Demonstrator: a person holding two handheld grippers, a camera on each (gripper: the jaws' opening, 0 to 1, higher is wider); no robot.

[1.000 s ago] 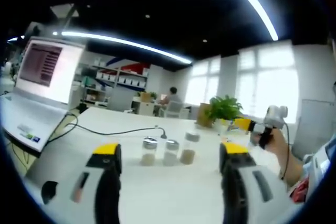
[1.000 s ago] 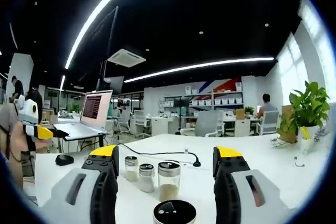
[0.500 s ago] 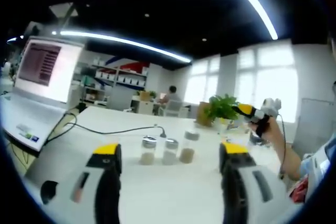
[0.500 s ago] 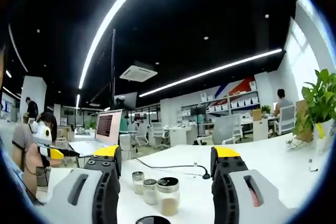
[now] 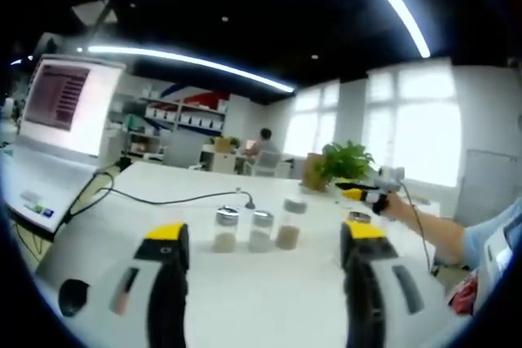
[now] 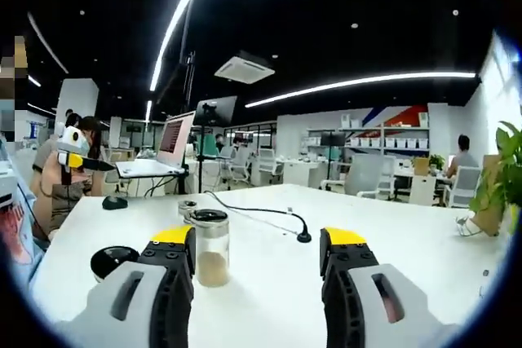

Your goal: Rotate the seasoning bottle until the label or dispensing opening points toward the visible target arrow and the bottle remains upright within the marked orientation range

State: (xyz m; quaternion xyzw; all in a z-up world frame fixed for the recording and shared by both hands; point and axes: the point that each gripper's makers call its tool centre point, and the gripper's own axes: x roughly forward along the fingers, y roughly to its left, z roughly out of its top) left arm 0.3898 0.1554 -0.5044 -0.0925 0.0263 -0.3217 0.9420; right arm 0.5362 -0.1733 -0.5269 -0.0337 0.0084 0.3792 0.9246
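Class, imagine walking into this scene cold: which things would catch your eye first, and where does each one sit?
In the left gripper view, three clear seasoning bottles stand in a row on the white table, framed between the open left gripper. Left of them, an open laptop glows at the table's edge. In the right gripper view, the nearest bottle stands just ahead of the open right gripper, with a round black object to its left.

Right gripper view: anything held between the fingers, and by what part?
Nothing held. The right gripper is open; the clear glass seasoning bottle with a dark lid stands free on the white table.
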